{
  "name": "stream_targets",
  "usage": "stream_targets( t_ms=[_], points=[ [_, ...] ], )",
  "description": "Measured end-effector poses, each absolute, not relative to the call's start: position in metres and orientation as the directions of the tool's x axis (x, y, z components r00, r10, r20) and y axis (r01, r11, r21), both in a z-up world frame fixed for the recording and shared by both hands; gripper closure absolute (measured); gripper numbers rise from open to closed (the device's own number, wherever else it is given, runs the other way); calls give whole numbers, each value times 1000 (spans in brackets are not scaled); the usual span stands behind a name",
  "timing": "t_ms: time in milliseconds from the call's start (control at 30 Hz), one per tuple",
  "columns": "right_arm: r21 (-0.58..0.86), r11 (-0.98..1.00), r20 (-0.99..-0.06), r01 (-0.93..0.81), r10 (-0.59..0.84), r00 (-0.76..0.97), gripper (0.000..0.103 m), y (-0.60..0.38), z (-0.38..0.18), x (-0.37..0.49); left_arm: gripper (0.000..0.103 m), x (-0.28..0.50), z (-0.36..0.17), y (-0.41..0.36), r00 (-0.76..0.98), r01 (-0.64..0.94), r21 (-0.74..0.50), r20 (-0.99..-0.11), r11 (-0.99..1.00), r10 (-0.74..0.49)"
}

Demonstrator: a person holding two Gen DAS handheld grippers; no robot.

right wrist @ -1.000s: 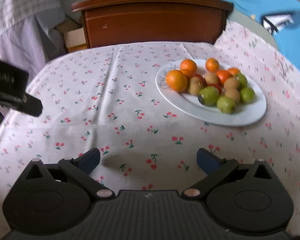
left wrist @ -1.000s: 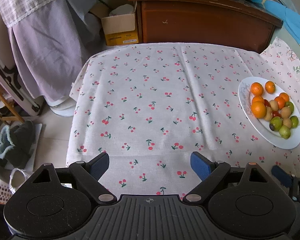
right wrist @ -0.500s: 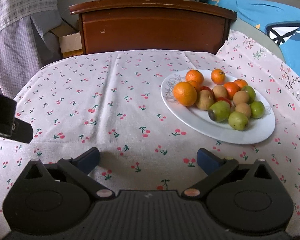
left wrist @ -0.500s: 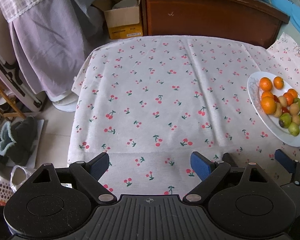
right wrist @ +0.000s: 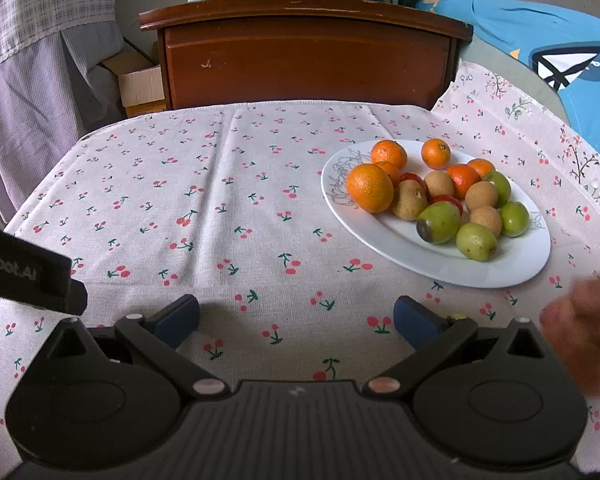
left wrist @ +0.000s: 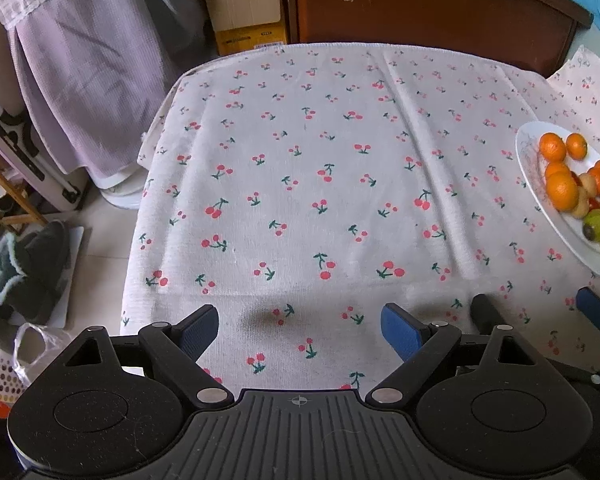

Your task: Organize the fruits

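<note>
A tabletop (right wrist: 236, 208) under a cherry-print cloth is seen, with an oval plate (right wrist: 420, 256) set toward its right side, the long axis running from near-right to far-left in the right view. All the fruit is heaped on it: oranges (right wrist: 369, 188) at the far and left end, brown fruits (right wrist: 410, 200) in the middle, green fruits (right wrist: 476, 241) nearest. The cloth elsewhere carries no fruit. The right hand-held gripper (right wrist: 296, 318) is held wide open and empty, the plate lying ahead and to its right; it is the nearer one. The left hand-held gripper (left wrist: 300, 330), likewise spread and empty, is faced toward bare cloth, the plate (left wrist: 548, 204) far to its right. A blurred hand (right wrist: 584, 320) is seen beside the right tool.
</note>
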State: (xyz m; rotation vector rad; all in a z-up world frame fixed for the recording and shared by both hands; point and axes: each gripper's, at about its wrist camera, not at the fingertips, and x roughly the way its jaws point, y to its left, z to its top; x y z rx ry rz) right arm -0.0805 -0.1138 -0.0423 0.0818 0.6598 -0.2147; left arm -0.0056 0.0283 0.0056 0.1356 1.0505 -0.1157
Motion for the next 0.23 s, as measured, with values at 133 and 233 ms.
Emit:
stream_targets(
  t_ms=[133, 233],
  points=[
    [7, 975, -616, 223, -172, 769, 1, -114, -43, -81, 13, -3, 1, 28, 488, 166, 55, -872, 985, -33],
    [7, 975, -616, 223, -172, 769, 1, -114, -43, -81, 13, -2, -1, 28, 483, 167, 47, -874, 985, -40]
  ],
)
